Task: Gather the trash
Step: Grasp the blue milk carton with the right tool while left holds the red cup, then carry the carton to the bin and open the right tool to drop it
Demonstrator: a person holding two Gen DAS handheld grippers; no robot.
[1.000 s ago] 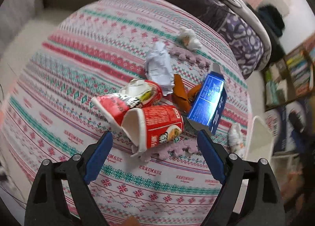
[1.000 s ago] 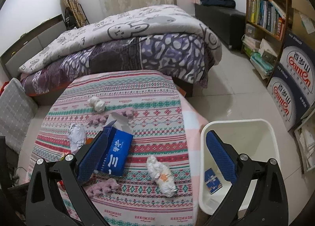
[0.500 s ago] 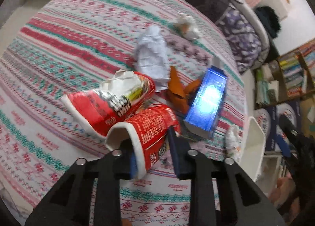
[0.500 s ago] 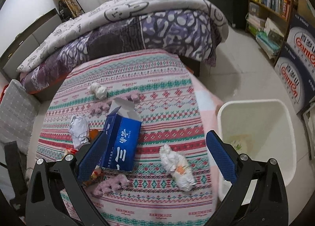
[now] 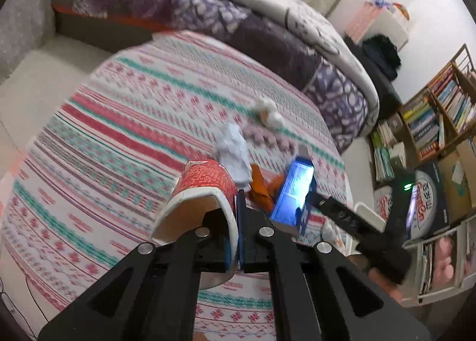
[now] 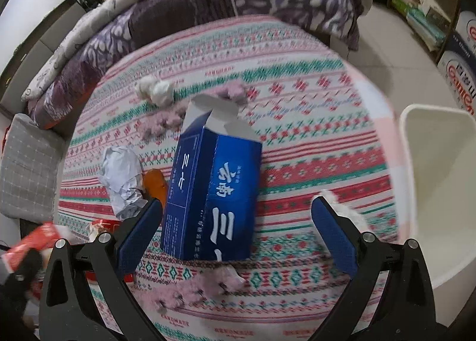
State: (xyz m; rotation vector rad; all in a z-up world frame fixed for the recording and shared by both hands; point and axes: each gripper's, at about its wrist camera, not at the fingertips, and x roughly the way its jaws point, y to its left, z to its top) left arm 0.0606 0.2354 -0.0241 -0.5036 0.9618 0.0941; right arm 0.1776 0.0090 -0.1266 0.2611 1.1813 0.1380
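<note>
My left tongs [image 5: 238, 228] are clamped on the red cup's [image 5: 205, 189] rim, my right tongs [image 6: 235, 228] gape around the blue carton [image 6: 212, 192] mid-table, and crumpled paper [image 6: 123, 174], tissue wads [image 6: 156, 89] and peel remain, the white bin [image 6: 437, 180] waiting off the table's right edge.

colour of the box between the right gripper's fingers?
Dark blue cardboard box with white lettering and a white opened top flap; clearest in the right wrist view.
</note>
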